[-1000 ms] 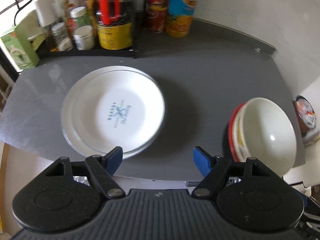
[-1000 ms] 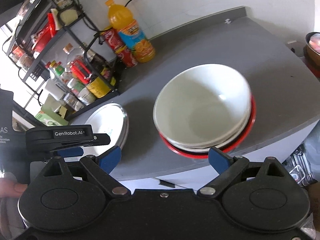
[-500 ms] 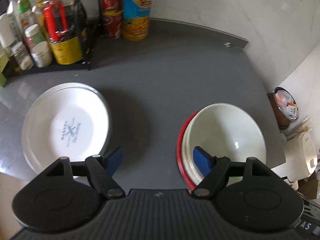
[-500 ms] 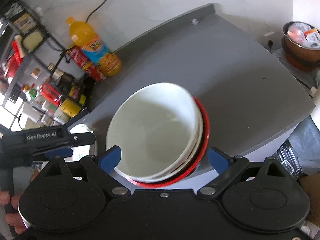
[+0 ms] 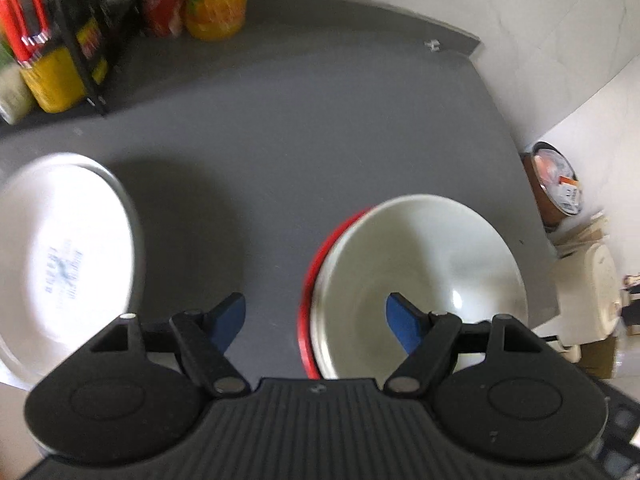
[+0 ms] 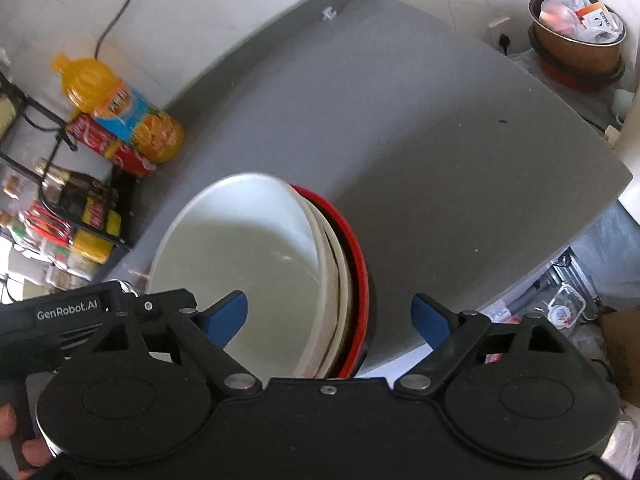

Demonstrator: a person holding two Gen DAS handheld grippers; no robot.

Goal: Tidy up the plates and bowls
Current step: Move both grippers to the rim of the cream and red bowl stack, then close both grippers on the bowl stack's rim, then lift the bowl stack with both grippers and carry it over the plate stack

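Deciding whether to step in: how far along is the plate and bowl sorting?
Looks done: white plates stacked at one side, white bowls nested on a red dish. In hand: nothing; left gripper and right gripper are open over the bowl rim. Left: gripping and moving that stack.

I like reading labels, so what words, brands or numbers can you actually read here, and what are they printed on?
"GenRobot.AI": white lettering on the black body of the left tongs.
Blue print inside the white plate: too blurred to read.
Orange drink bottle label: too blurred to read.
Red cans: lettering unreadable.
Rack jars: unreadable.
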